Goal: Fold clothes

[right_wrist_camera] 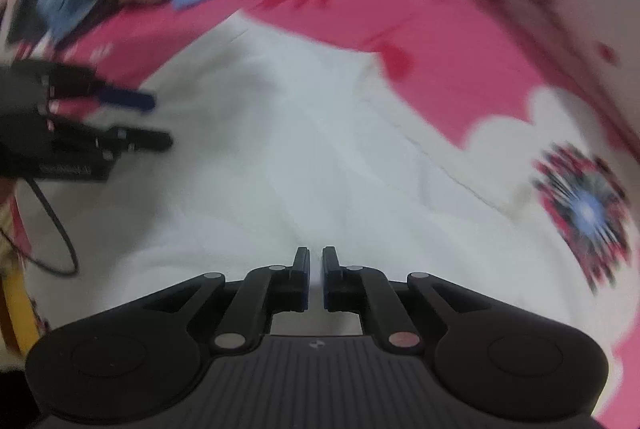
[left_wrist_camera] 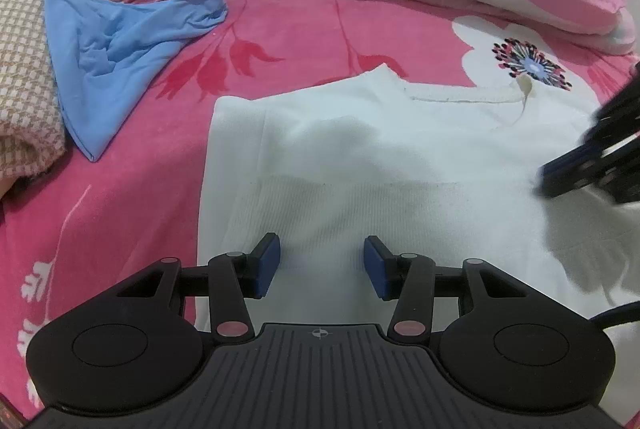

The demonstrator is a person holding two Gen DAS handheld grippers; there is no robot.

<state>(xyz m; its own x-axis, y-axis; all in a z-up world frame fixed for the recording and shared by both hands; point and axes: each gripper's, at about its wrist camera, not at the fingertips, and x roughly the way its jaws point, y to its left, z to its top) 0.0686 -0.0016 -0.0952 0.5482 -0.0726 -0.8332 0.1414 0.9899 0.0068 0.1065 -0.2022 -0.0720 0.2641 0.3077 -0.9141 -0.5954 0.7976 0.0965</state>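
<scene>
- One white ribbed knit top [left_wrist_camera: 360, 157] lies flat on the pink floral bedsheet [left_wrist_camera: 280, 29], collar away from the grippers.
- Right gripper [right_wrist_camera: 316, 269]: jaws nearly together, seemingly pinching white cloth, though blur hides it; lift slowly.
- Left gripper [left_wrist_camera: 320, 265]: jaws spread, empty, over the hem.
- Blue crumpled cloth [left_wrist_camera: 120, 61] lies left, apart; sheet beyond the collar is bare.

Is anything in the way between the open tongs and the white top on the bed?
Nothing visible is. The left tongs hang open right over the white top, with only bare white cloth between their tips. The blue cloth lies off to the side on the pink bedsheet, apart from the top.
</scene>
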